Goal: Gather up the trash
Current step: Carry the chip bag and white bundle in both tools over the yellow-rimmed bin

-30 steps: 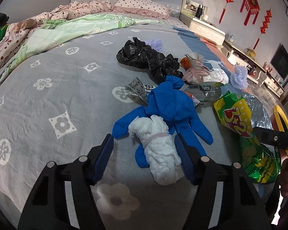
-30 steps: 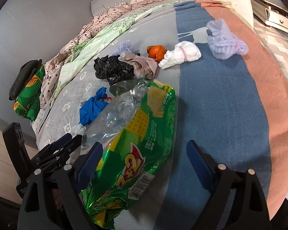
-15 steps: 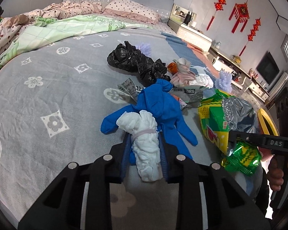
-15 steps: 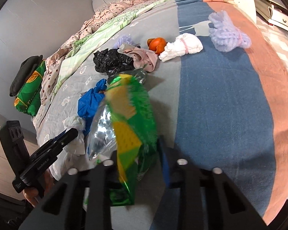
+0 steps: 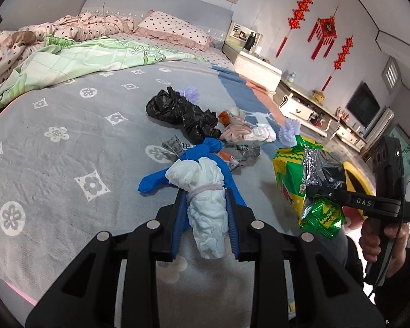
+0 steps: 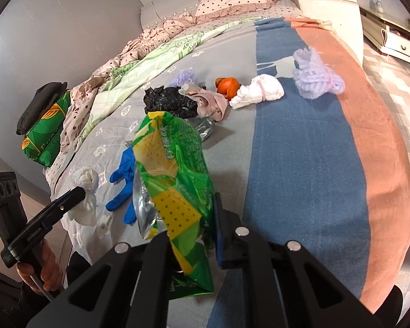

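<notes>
The left tongs (image 5: 205,218) grip a white bundle (image 5: 205,199) tied with a pale band, their blue pads pressed against both its sides, low in the middle of the left view. The bundle hangs just above the grey flowered bed (image 5: 68,147), with its upper end over a blue glove (image 5: 205,153) that lies spread on the cover.

The right tongs (image 6: 190,235) are closed on a green and yellow snack bag (image 6: 172,169), which stands up from them with its silver lining showing on the left edge. In the left view the same bag sits at 3 o'clock, held off the bed edge.

Beyond the glove, toward 12 o'clock in the left view, lie some crumpled printed wrappers (image 5: 175,145), then a black plastic bag (image 5: 183,112). Toward 1 o'clock of it are a pink cloth (image 5: 236,132) and a second white bundle (image 5: 262,132). In the right view an orange peel (image 6: 228,87) touches that white bundle at 12 o'clock, and a lilac fluffy bundle (image 6: 314,79) rests apart at 1 o'clock on the blue stripe, beside the pink stripe.
</notes>
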The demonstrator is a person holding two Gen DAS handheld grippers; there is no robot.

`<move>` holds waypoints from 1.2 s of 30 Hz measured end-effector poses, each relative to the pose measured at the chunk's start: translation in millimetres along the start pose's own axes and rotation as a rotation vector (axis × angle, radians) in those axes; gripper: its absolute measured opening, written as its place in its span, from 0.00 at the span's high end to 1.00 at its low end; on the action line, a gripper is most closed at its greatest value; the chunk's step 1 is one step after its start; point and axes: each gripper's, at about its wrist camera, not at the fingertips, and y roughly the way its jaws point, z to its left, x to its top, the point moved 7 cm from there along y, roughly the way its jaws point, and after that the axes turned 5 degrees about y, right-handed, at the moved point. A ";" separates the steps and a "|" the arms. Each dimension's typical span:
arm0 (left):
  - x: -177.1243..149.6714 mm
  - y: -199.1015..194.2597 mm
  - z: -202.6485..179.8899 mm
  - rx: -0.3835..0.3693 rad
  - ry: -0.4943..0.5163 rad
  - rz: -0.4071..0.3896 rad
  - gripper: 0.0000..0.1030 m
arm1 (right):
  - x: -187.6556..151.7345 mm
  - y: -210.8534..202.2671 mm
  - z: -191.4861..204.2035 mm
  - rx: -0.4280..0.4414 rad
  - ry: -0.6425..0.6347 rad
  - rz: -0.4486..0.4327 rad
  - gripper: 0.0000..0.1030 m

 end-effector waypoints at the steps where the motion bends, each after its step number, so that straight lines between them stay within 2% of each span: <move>1: 1.9 -4.0 1.7 0.002 -0.004 -0.011 0.74 | 1.0 -4.2 1.1 0.001 -0.003 -0.011 0.93; 6: 19.0 -26.1 -3.8 0.026 0.003 -0.064 0.74 | 8.5 -29.7 3.3 0.025 -0.008 -0.069 0.93; 10: 38.8 -41.2 -23.8 0.035 0.052 -0.104 0.74 | 17.6 -61.3 4.5 0.031 -0.018 -0.133 0.93; 17: 87.7 -48.5 -92.8 -0.012 0.172 -0.155 0.74 | 46.3 -138.2 -18.6 0.008 0.007 -0.266 0.93; 23: 124.8 -39.3 -171.7 -0.090 0.259 -0.172 0.74 | 72.1 -221.0 -57.7 -0.095 0.018 -0.424 0.93; 27: 139.6 -24.4 -231.0 -0.155 0.321 -0.168 0.74 | 81.8 -266.9 -91.9 -0.173 0.050 -0.494 0.93; 36: 145.4 32.1 -359.1 -0.310 0.413 -0.102 0.74 | 87.2 -331.2 -180.1 -0.355 0.154 -0.570 0.93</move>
